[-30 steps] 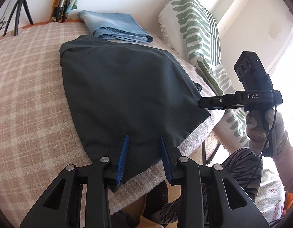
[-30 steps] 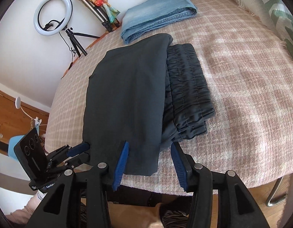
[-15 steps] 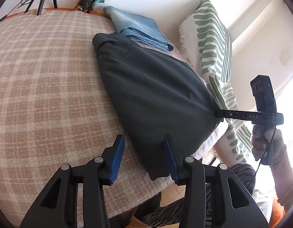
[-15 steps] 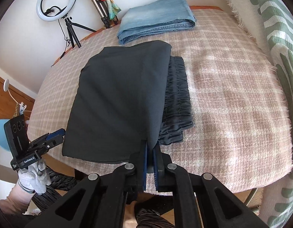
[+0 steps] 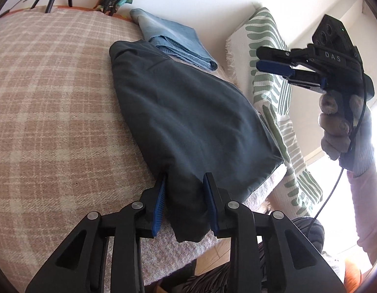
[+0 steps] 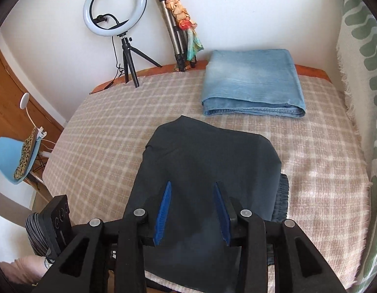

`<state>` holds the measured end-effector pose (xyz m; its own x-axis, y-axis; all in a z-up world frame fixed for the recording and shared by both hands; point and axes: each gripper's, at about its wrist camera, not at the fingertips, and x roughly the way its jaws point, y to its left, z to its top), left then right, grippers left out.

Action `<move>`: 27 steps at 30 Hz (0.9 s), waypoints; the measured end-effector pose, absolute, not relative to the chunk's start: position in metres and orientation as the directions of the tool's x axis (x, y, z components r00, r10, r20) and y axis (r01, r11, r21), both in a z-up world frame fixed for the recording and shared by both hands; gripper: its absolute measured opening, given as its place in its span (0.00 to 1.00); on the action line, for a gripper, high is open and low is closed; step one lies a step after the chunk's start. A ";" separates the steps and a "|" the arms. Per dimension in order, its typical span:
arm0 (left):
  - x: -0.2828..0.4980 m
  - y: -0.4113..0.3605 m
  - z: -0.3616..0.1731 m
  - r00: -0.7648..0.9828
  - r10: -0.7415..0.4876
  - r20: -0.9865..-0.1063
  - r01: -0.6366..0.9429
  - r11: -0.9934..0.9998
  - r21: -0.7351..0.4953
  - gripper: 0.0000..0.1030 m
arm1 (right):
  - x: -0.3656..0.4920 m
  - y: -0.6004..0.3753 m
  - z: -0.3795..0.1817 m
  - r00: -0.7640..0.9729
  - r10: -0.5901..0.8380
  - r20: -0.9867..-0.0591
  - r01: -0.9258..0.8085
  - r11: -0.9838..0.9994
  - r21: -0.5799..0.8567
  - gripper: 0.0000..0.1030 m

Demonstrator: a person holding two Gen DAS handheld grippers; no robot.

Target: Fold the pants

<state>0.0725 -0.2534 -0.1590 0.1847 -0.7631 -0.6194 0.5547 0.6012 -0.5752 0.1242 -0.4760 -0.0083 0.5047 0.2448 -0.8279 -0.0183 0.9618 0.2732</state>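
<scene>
Left wrist view: left claw [image 5: 184, 202] spread apart, straddling the near corner of the dark folded pants [image 5: 188, 112] on the plaid-covered bed [image 5: 54, 109]. Beyond, folded blue jeans [image 5: 173, 41]. At upper right, right claw [image 5: 274, 59] raised clear of the cloth, blue pads apart, held by a gloved right hand [image 5: 339, 127].

Right wrist view: right claw [image 6: 192, 211] spread apart above the pants [image 6: 208, 161], gripping nothing. Against the wall, ring light [image 6: 115, 8] and folded tripod [image 6: 175, 29].
</scene>
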 end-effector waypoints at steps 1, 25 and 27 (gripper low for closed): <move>0.071 -0.255 -0.158 0.189 -0.761 -0.621 0.567 0.601 -0.564 0.26 | 0.138 -0.470 -0.009 0.500 0.263 -0.825 -0.036 0.958 0.283 0.37; 0.069 -0.248 -0.161 0.203 -0.782 -0.588 0.616 0.569 -0.544 0.21 | 0.318 -0.281 -0.140 0.129 -0.196 -0.972 -0.348 0.909 -0.229 0.19; 0.069 -0.247 -0.160 0.210 -0.779 -0.590 0.615 0.575 -0.540 0.17 | 0.318 -0.283 -0.139 0.145 -0.217 -0.965 -0.347 0.903 -0.255 0.02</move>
<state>0.0694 -0.2472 -0.1601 0.2097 -0.7794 -0.5904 0.6148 0.5747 -0.5402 0.3176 -0.2834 -0.1393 0.1448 -0.2169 -0.9654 -0.3472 0.9025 -0.2549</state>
